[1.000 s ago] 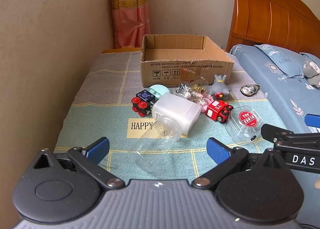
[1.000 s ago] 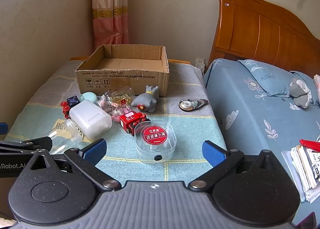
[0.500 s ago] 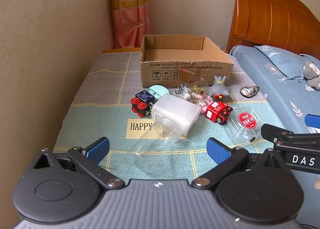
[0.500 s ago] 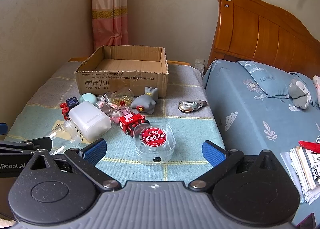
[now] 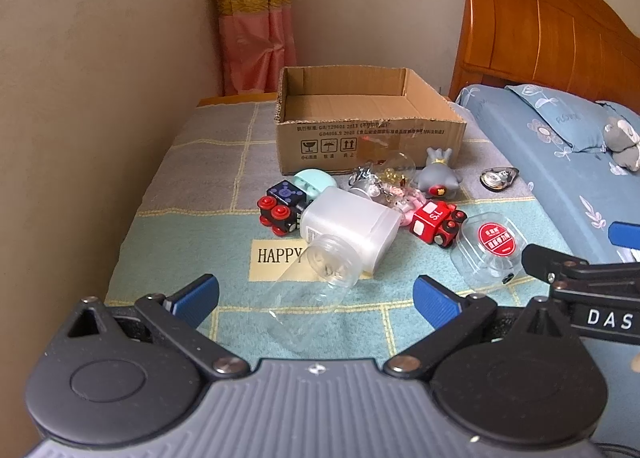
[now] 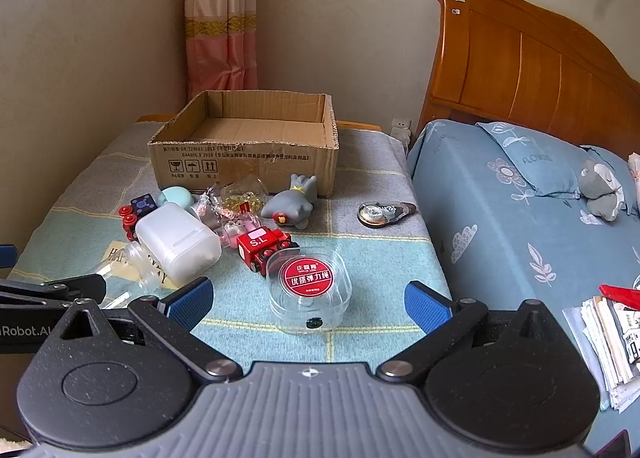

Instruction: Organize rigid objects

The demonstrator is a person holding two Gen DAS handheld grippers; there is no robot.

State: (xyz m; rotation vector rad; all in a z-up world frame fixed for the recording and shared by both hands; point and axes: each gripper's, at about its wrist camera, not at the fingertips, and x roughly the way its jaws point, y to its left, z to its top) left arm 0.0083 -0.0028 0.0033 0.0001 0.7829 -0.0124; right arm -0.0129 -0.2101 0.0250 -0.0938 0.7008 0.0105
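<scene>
Over the last second the right gripper (image 6: 308, 300) has crept forward: the round clear plastic case with a red label (image 6: 309, 291) now sits lower in the centre of its view, nearer the gap between the blue pads, while the left wrist view looks almost unchanged. I judge this as the opening approach, with nothing sorted yet, since the open brown cardboard box (image 6: 248, 146) in the upper middle shows only bare floor. The right gripper is spread wide and empty, levelled low over the checked blue cloth (image 6: 380, 258), aimed at the case. The left gripper (image 5: 316, 298) is likewise spread wide, holding nothing, with the clear glass jar lying on its side (image 5: 316, 278) between its pads at lower centre, resting against the white frosted plastic jar (image 5: 352, 226).
</scene>
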